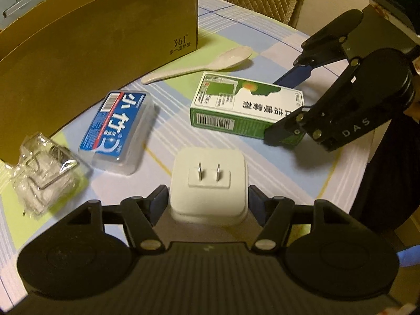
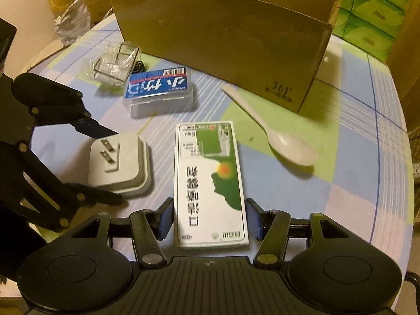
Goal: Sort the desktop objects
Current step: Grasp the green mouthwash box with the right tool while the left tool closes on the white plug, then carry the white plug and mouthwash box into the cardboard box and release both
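- White plug adapter sits clamped between the left tongs, prongs up.
- Right tongs straddle the green-and-white box just right of the adapter, pads not clearly touching it.

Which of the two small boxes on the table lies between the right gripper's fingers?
The green-and-white box; the right gripper straddles it. The blue-labelled clear box lies farther off, untouched.

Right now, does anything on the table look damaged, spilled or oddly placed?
Nothing looks damaged or spilled. One oddity: the white two-prong plug adapter lies on its back, prongs up, between the left gripper fingers. The green-and-white carton lies flat.
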Available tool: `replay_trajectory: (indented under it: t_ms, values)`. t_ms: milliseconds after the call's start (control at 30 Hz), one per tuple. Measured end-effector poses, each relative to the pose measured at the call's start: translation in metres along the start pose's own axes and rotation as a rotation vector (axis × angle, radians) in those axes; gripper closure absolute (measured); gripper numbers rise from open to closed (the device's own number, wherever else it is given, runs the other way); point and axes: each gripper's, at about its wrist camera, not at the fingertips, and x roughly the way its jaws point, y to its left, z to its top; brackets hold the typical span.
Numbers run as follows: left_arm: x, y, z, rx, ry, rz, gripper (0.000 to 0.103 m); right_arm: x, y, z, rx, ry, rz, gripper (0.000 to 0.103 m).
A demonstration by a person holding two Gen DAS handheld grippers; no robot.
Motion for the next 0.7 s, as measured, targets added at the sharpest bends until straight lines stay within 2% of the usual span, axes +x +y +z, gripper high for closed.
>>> replay_trajectory:
  t_ms: [700]
  values:
    - [-0.001, 0.007, 0.0, -0.024, 0.018, 0.024, 0.041, 0.022, 0.005, 0.017, -0.004, -0.007, -0.03, 0.05]
